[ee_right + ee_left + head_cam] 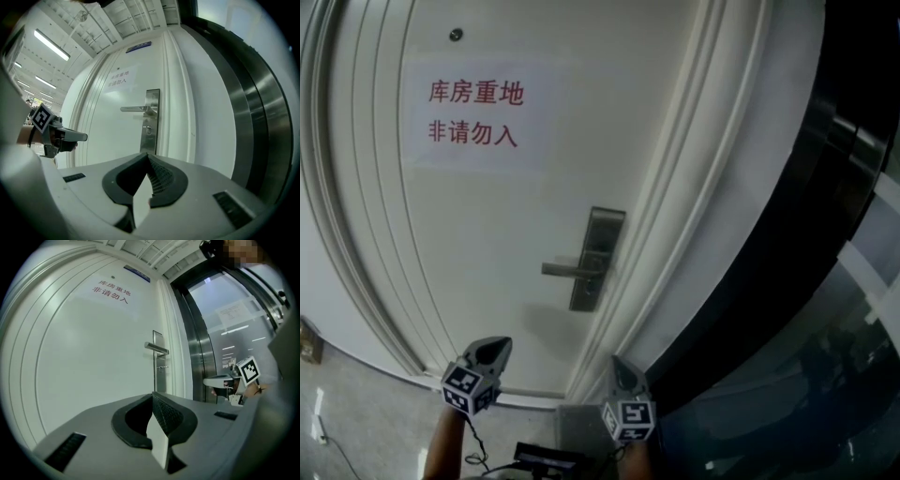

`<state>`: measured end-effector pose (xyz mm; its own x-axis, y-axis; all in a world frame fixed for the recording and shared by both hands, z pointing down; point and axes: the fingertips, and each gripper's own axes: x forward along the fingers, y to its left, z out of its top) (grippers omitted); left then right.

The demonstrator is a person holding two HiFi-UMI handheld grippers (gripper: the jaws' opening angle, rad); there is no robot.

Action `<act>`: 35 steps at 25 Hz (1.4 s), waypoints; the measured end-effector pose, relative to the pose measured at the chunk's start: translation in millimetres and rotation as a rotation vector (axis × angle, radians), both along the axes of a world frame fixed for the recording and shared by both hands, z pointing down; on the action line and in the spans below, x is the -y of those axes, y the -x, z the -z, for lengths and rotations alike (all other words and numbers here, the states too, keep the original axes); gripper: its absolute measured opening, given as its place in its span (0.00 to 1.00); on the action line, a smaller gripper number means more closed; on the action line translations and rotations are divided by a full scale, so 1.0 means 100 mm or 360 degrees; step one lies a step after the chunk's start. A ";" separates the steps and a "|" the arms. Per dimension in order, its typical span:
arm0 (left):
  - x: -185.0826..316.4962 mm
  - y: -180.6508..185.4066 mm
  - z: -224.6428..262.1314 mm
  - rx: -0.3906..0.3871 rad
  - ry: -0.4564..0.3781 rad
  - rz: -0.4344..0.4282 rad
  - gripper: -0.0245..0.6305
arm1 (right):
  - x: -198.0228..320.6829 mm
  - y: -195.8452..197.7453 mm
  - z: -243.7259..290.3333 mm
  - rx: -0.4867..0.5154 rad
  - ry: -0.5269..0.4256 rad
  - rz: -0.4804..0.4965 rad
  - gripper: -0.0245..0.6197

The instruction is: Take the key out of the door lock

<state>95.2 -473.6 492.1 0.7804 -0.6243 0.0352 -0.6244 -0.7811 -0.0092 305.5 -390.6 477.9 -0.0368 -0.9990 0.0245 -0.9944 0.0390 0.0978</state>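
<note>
The white door (pixel 487 225) carries a steel lock plate (pixel 596 258) with a lever handle (pixel 567 270) pointing left. A small key (pixel 147 130) sticks out of the plate below the handle; it also shows as the key (pixel 162 367) in the left gripper view. Both grippers are held level, well short of the door and apart from the lock. My left gripper (pixel 499 345) is below and left of the plate, my right gripper (pixel 617 364) below it. The jaws of the left gripper (pixel 152 397) and the right gripper (pixel 148 155) meet with nothing between them.
A paper sign (pixel 474 112) with red characters hangs high on the door. Moulded white door frame (pixel 675 234) runs along the lock side, then a dark metal and glass partition (pixel 825 234) at the right. A wall socket (pixel 309 339) sits low at the left.
</note>
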 end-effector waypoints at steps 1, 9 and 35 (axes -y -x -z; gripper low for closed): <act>0.04 0.01 0.02 -0.0004 0.0000 0.0007 0.05 | 0.05 0.00 0.02 -0.0006 0.0001 0.0001 0.05; 0.33 0.11 0.09 -0.0022 0.0001 0.0053 0.05 | 0.41 -0.03 0.17 -0.0070 -0.0008 0.0020 0.05; 0.69 0.53 -0.01 -0.0052 0.0032 0.0180 0.05 | 1.07 0.31 0.59 -0.1467 -0.0204 -0.0194 0.08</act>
